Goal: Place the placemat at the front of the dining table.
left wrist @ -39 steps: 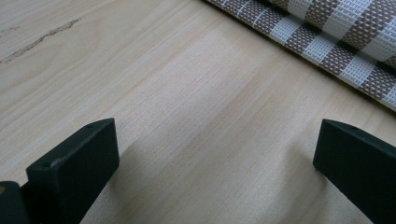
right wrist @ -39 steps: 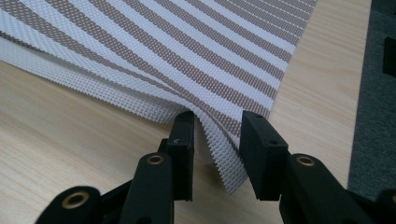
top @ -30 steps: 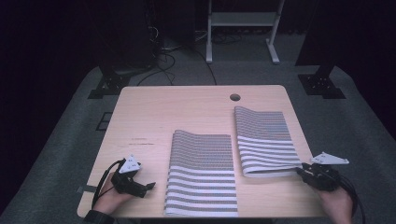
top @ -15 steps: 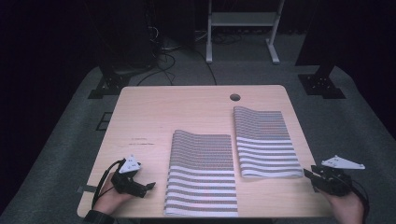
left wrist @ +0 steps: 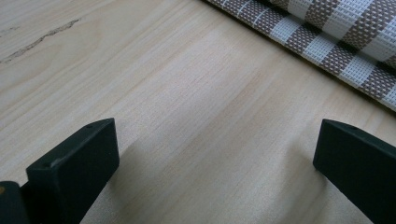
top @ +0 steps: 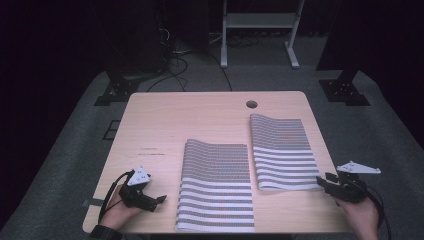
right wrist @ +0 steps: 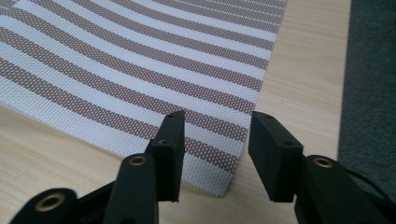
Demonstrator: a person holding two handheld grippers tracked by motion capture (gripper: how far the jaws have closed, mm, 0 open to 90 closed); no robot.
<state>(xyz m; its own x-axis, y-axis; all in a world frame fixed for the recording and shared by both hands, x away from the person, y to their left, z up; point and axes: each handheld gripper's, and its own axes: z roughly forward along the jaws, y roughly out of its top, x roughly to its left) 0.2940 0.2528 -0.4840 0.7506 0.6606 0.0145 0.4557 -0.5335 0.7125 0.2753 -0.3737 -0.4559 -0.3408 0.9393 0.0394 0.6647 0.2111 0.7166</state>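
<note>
Two brown-and-white striped placemats lie on a light wooden table [top: 175,125]. The larger-looking mat [top: 215,190] is at the front middle and the other mat [top: 282,150] lies to its right, farther back. My left gripper [top: 160,200] rests near the front left corner, open, its jaws wide apart over bare wood [left wrist: 215,154], with the middle mat's edge [left wrist: 336,37] just beyond. My right gripper [top: 322,181] is open at the right mat's near right corner. The jaws [right wrist: 215,126] stand either side of that corner [right wrist: 219,168] without closing on it.
A round cable hole [top: 251,104] sits near the table's back edge. The table's right edge [right wrist: 345,93] runs close beside the right gripper, with grey carpet [top: 380,130] beyond. Dark stand feet [top: 345,92] and cables [top: 175,60] lie on the floor behind the table.
My right gripper drew back to the right, then came in again to the right mat's near corner. The left gripper and both mats have stayed still.
</note>
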